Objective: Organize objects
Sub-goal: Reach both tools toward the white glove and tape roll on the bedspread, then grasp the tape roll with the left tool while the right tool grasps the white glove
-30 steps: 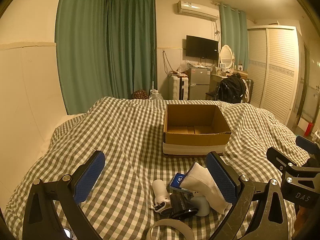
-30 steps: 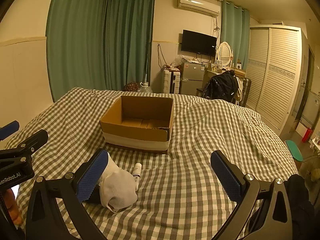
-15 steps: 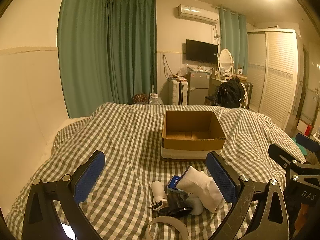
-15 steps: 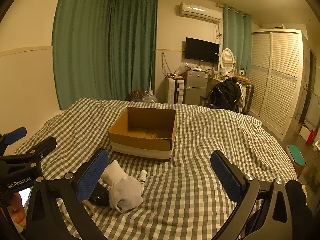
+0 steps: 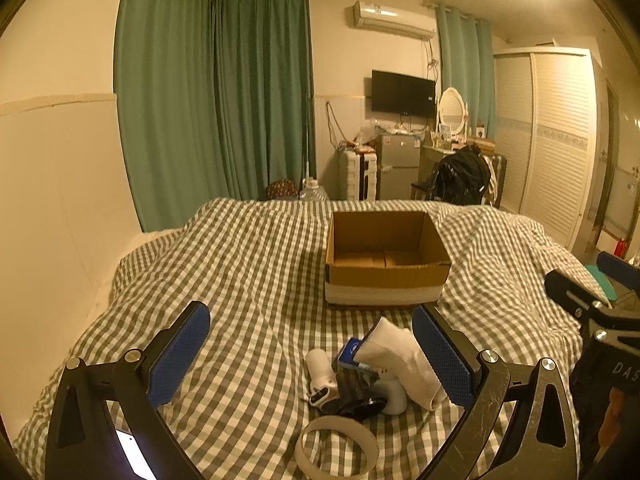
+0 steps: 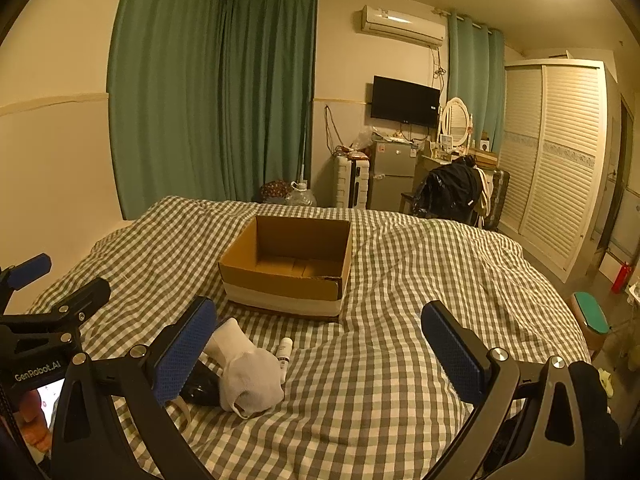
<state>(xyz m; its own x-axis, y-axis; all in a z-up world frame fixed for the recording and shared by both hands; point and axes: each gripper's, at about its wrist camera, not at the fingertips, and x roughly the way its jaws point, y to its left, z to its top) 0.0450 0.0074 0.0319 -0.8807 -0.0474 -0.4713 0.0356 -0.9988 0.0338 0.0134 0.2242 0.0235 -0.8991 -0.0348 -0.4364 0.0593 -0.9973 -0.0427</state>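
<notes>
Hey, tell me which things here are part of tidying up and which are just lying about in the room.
Part of the job: cardboard box, white sock, small white bottle, blue packet, tape ring.

Just lying about: television, mini fridge, dark jacket on the chair, oval mirror.

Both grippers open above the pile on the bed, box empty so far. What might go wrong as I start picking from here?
1. The white sock drapes over the blue card and other small things, so the left gripper may close on several at once.
2. The small white bottle lies on its side on the soft checked duvet; a nudge could roll it.
3. The cardboard box rests on uneven bedding and may shift if bumped.
</notes>
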